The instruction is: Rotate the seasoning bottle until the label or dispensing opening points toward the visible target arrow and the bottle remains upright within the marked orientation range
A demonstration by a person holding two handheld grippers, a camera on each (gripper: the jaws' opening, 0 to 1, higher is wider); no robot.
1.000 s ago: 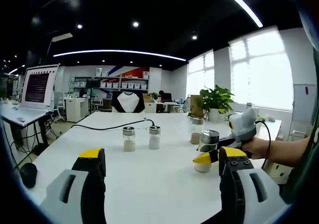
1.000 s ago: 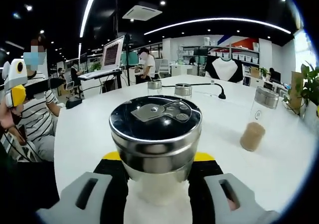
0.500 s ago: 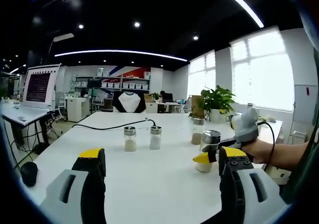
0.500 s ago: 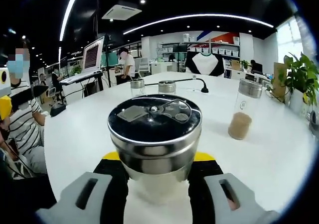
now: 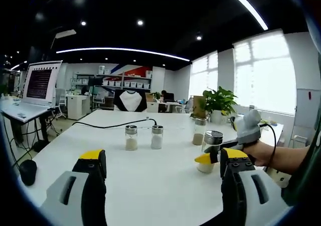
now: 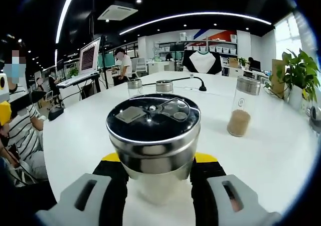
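Gripping seasoning bottle (image 6: 153,150) upright between right gripper (image 6: 155,186) jaws, on white table (image 6: 281,155). Left gripper (image 5: 160,168) jaws spread, nothing held. Beyond: taller jar (image 6: 243,106), two small shakers (image 5: 143,137), potted plant (image 5: 218,101).

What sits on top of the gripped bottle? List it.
The seasoning bottle in the right gripper has a black metal-rimmed lid with a flap and dispensing holes. The jaws cover its lower body; contents look pale.
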